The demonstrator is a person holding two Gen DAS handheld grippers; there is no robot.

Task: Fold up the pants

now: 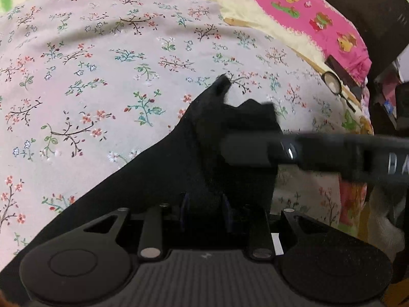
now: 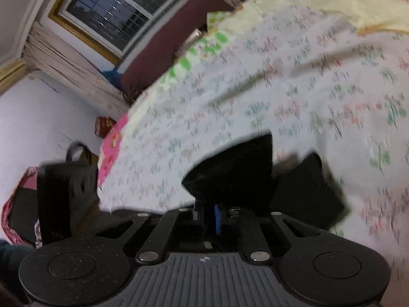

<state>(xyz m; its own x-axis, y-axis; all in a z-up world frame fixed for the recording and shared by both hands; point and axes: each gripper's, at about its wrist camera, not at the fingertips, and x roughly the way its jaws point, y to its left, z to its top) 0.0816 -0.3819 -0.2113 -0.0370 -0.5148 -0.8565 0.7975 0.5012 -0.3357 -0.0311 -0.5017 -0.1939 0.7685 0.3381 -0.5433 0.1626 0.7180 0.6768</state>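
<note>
Black cloth fills the lower left of the left wrist view: the pants (image 1: 158, 174), matte and soft, rise in a broad slope from the near edge of the bed toward a bunched peak above the floral sheet (image 1: 76, 76). The left gripper (image 1: 204, 204) has its jaws drawn together on that cloth, whose folds swallow the fingertips. To its right the other tool crosses the frame as a dark blurred bar (only a few pale letters show on it). A pink printed blanket (image 1: 306, 7) lies along the bed's far right edge.

In the right wrist view, a window (image 2: 115, 7) sits at upper left and the sheet (image 2: 281, 89) is streaked by motion blur. The right gripper (image 2: 212, 215) is clamped on a pointed black corner of the pants (image 2: 235, 171), lifted above the sheet near the bed's near edge; a second black flap hangs beside it on the right.
</note>
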